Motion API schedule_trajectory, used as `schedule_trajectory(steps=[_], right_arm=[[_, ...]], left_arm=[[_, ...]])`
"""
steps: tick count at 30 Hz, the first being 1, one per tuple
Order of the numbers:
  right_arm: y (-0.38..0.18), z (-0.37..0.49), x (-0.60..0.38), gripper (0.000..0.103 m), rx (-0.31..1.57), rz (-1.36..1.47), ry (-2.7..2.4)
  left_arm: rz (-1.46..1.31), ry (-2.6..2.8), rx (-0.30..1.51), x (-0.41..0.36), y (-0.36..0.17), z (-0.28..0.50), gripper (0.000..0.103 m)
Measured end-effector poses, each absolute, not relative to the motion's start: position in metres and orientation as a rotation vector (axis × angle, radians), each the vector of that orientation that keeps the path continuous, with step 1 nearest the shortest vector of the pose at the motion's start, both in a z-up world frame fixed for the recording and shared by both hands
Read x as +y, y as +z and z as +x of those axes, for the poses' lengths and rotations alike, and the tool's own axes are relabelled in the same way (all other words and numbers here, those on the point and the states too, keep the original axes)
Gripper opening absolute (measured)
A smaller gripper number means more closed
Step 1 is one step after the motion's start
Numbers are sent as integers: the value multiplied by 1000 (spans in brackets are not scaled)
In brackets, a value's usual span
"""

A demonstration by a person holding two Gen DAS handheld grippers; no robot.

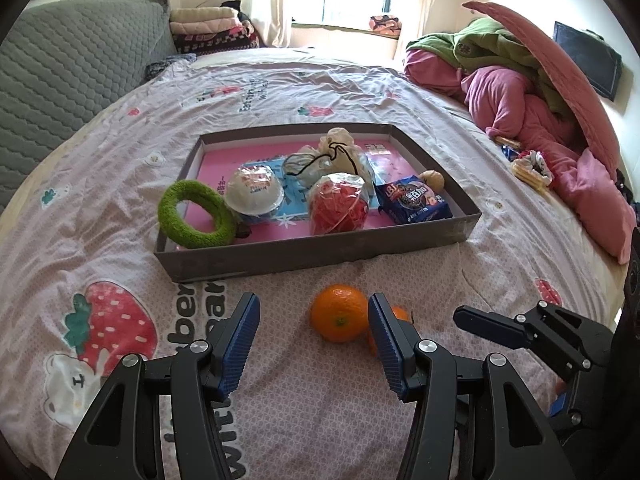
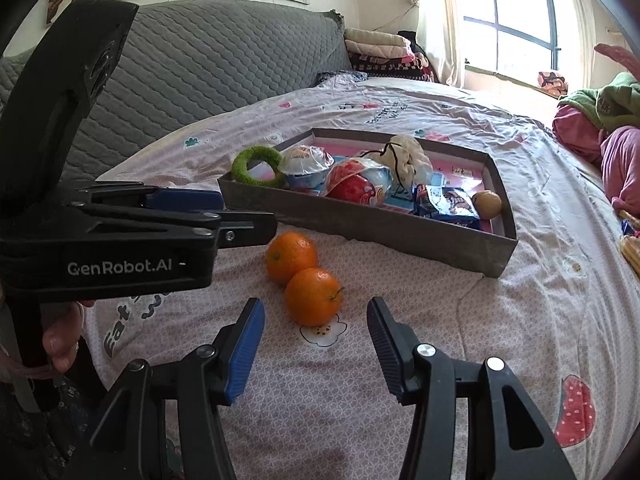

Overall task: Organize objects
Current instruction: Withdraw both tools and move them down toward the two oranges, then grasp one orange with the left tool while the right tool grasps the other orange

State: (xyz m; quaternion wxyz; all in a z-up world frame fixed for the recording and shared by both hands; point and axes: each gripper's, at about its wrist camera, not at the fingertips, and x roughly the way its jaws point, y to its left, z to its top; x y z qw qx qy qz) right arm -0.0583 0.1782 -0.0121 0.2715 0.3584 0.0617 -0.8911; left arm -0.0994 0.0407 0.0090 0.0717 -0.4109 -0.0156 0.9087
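My left hand-held gripper hung released, right hand-held gripper released too, two touching oranges on bed, before grey tray.

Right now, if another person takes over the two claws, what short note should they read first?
Left claw: open, empty, low over the bed, aimed at the two oranges.
Right claw: open, empty, just short of the near orange.
The far orange touches it; both lie on the sheet in front of the tray.
Done: green ring, bowl, red bag, blue packet are in the tray.
Left: both oranges, probably into the tray.
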Motion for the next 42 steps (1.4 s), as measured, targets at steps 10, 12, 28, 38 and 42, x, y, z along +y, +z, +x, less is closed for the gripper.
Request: schedule_trajectory(steps=[10, 12, 28, 38, 42], right_arm=[[-22, -67, 170, 53, 172, 984, -2403], [-25, -69, 167, 53, 184, 988, -2405], [-40, -81, 152, 37, 249, 1007, -2395], [-39, -80, 159, 36, 210, 1030, -2379], [-37, -78, 162, 36, 214, 1032, -2388]], left_arm=[[-1275, 2693, -106, 45, -5, -115, 58], [-1284, 2687, -111, 47, -7, -118, 58], [-1346, 2665, -153, 51, -24, -131, 58], [-1359, 2613, -230, 47, -29, -133, 53], [-1360, 2574, -235, 51, -32, -132, 41]])
